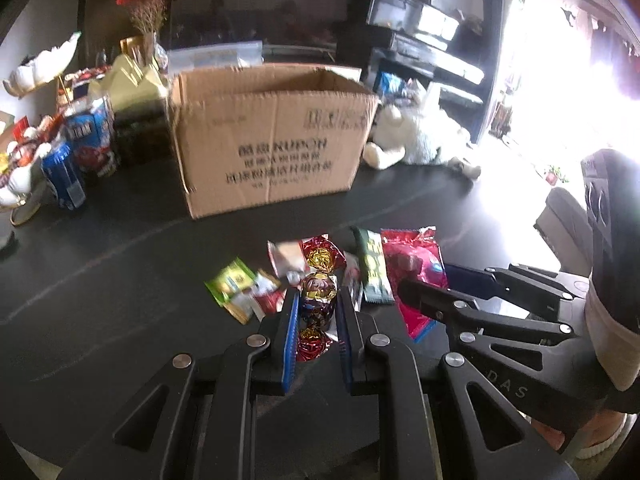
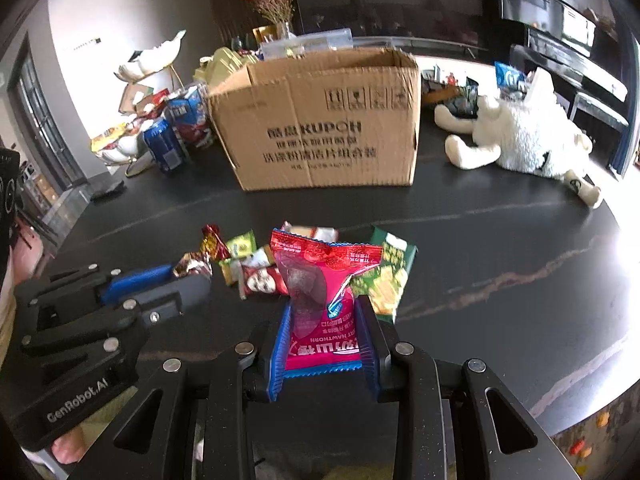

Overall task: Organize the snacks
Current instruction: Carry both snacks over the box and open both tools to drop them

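Note:
My left gripper (image 1: 317, 300) is shut on a foil-wrapped candy (image 1: 318, 300), dark blue with gold twisted ends. My right gripper (image 2: 324, 312) is shut on a red hawthorn snack packet (image 2: 320, 292) and holds it upright. The right gripper also shows in the left wrist view (image 1: 428, 280), the left one in the right wrist view (image 2: 188, 276). A small pile of snacks lies on the black table (image 2: 500, 248): a green packet (image 2: 386, 276), a light green packet (image 1: 232, 282), a red foil candy (image 2: 214, 242). An open cardboard box (image 1: 272, 136) stands behind the pile.
A white plush toy (image 2: 528, 140) lies right of the box. Blue cans and drink cartons (image 1: 88, 144) and white shell-shaped dishes (image 1: 44, 64) stand left of it. The table's round edge (image 2: 592, 404) curves at the near right.

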